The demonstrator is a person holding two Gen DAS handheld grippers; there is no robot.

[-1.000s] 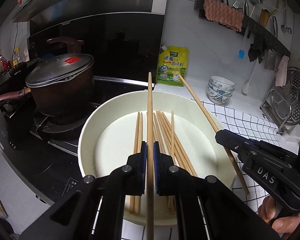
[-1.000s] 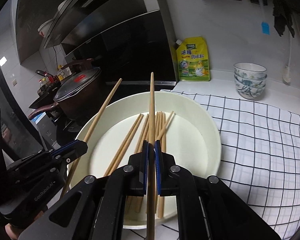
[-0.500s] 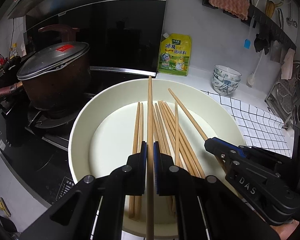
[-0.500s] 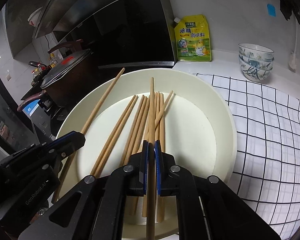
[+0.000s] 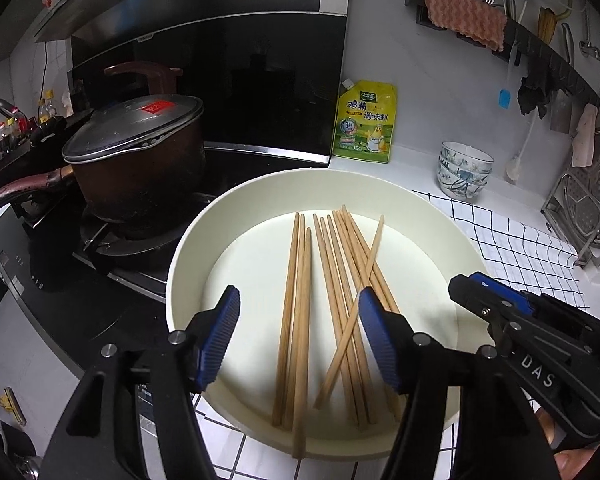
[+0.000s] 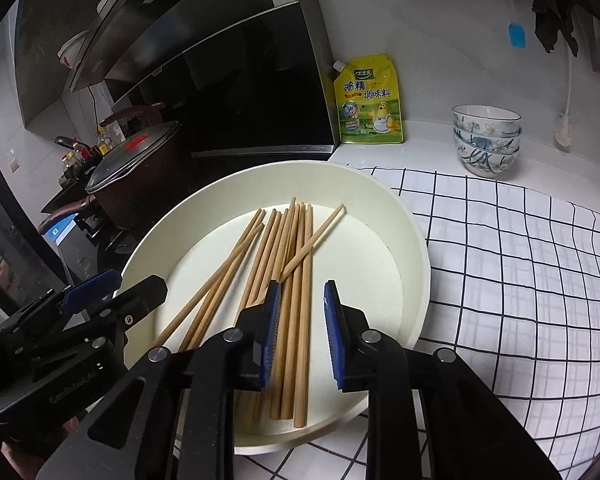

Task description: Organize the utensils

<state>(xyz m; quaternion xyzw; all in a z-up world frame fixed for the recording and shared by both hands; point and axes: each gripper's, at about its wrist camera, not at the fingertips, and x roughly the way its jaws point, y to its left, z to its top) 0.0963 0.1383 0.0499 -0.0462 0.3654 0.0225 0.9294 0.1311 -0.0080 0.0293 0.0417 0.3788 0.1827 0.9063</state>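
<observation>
**Chopsticks loose in cream basin, both grippers spread**

Chopsticks of pale wood [image 5: 300,312], long and slender, lying flat on the floor of a round cream-coloured basin [image 5: 260,192] with a low wall. Mostly lined up lengthwise, near ends toward the cameras; three set slightly apart on the stove side, a tighter bunch beside them, one stick [image 5: 352,312] lying slantwise across that bunch. One of the three poking out over the near rim.

Left gripper [image 5: 298,340], black with blue ribbed pads, poised over the near part of the basin with jaws wide apart and nothing between them but the sticks lying below. Right gripper [image 6: 300,332], same make, likewise over the near rim, jaws parted, somewhat narrower, clamping nothing. Each visible in the other's view: right one [image 5: 532,336] at the basin's counter side, left one [image 6: 76,320] at its stove side.

Basin resting partly on a white cloth with black grid lines [image 6: 520,264] and partly at the edge of a black stove. Dark brown lidded pot [image 5: 136,160] on the burner just beyond. Yellow seasoning pouch [image 6: 368,100] upright against the white wall, stacked blue-and-white patterned bowls [image 6: 486,140] near it on the counter. Orange rag [image 5: 464,16] draped on a wall rail.
</observation>
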